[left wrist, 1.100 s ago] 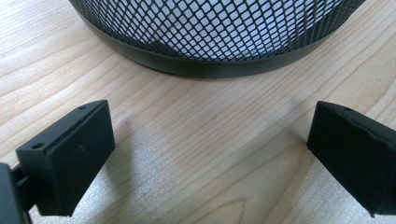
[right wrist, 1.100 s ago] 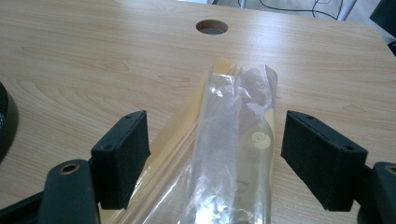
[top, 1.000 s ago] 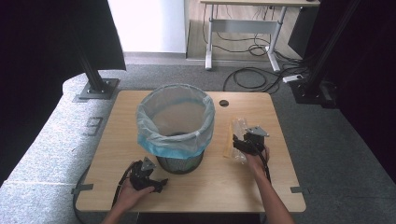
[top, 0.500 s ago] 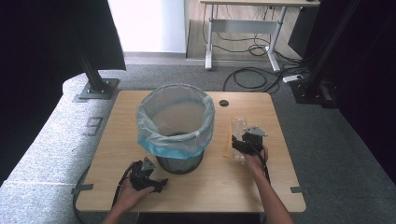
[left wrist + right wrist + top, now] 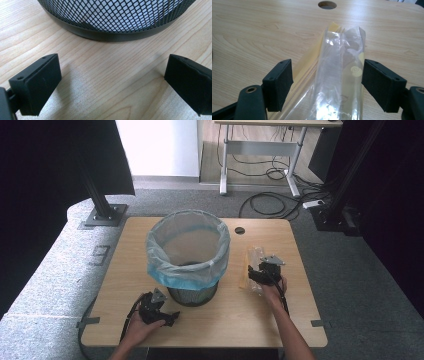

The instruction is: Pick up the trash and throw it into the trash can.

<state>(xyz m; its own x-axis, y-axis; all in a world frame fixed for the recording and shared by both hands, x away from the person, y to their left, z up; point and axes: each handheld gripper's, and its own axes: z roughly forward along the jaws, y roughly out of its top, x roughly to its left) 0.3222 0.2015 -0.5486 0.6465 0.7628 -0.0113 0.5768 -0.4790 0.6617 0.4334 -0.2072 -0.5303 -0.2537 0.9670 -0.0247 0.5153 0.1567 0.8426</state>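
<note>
Down at the near edge of the pale wooden table [image 5: 225, 312], the left gripper [image 5: 159, 309] rests with its jaws spread wide and nothing between them, pointing at the base of the black wire-mesh waste bin [image 5: 117, 22]. To the right, the right gripper [image 5: 327, 77] has its jaws wide apart on either side of a crinkled clear plastic wrapper with a yellowish strip inside [image 5: 337, 75], which lies flat on the table beside the bin. The right pad looks to be touching the film and the left stands clear, so I'd say nothing is gripped yet. Further back, the bin's pale blue plastic liner [image 5: 165, 270] is folded over the rim. As I read it, the wrapper is bound for the bin: gripping, lifting and dropping all remain.
</note>
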